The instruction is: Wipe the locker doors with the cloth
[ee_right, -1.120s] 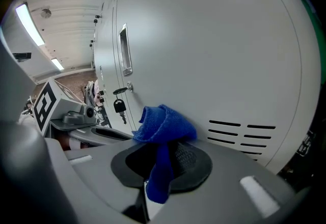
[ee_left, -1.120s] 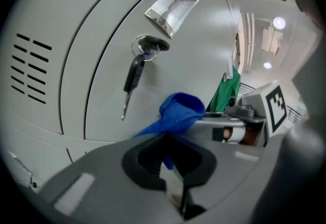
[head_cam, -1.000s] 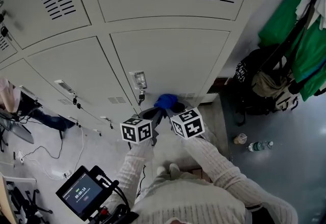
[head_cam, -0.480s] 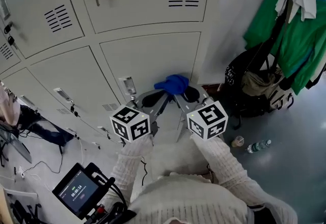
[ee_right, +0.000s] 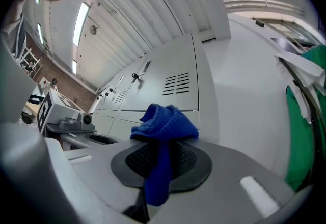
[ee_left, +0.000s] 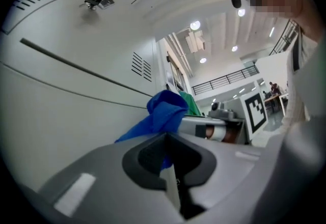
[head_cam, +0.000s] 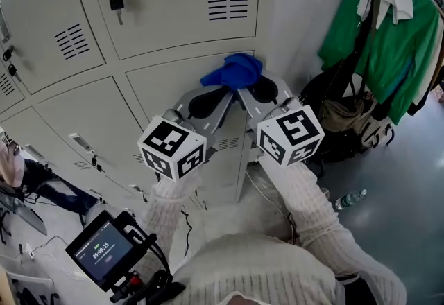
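A blue cloth (head_cam: pixel 232 71) is bunched at the tips of both grippers, close against a beige locker door (head_cam: pixel 173 85) near the bank's right edge. My right gripper (head_cam: pixel 258 91) is shut on the blue cloth (ee_right: pixel 164 125), and a strip of it hangs down between the pads. My left gripper (head_cam: pixel 207 100) sits just to the left, jaws together, with a corner of the blue cloth (ee_left: pixel 162 116) caught between its pads. In the left gripper view the right gripper (ee_left: pixel 216 127) shows alongside. In the right gripper view the left gripper (ee_right: pixel 76 125) shows likewise.
A padlock (head_cam: pixel 116 3) hangs on the upper door, beside a vent (head_cam: pixel 227 2). Right of the lockers is a white wall, then green garments (head_cam: pixel 392 40) on a rack and dark bags (head_cam: pixel 347 120). A bottle (head_cam: pixel 349 198) lies on the floor. A small monitor (head_cam: pixel 105 250) shows at lower left.
Both grippers have risen with the cloth, from the bottom locker door near the floor up to the door above it. They stayed close together.
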Motion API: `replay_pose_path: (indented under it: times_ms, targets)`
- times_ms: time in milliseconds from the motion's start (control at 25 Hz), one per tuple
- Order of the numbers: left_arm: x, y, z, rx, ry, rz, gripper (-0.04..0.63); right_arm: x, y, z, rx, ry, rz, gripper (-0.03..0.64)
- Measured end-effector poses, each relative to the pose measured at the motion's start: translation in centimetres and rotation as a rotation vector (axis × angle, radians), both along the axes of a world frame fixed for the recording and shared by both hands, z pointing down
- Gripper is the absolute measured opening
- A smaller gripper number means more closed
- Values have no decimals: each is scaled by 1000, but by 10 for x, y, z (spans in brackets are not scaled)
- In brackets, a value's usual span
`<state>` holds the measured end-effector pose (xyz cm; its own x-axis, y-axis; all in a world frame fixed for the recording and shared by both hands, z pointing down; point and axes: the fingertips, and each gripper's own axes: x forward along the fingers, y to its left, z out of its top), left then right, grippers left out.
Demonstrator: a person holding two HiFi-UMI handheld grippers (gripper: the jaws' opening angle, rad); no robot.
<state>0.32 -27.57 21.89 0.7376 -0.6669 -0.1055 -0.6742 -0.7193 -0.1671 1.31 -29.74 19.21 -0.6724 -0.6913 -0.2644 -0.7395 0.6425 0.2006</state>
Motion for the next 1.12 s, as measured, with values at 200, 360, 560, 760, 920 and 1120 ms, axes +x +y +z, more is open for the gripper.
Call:
replay_pose_path:
  times_ms: [200, 360, 560, 760, 920, 1120]
  targets:
    - [-1, 2, -10, 3, 35, 43, 5, -1, -8, -3, 8, 7, 10, 46]
    - [2, 2, -16, 1, 79, 76, 6, 4, -7, -3, 24, -17, 6, 46]
    - [-5, -4, -15, -13, 101, 84, 6, 0, -10, -4, 27, -13, -3, 46]
    - [-8, -5, -15, -27, 120, 75, 6, 2, -8, -1, 20, -22, -12, 46]
    - [-8, -6, -4, -52, 126, 73, 6, 1, -6, 8, 2, -16, -14, 46]
    - [-13, -12, 14, -96, 136, 64, 6, -4, -9, 24, -28, -11, -17, 46]
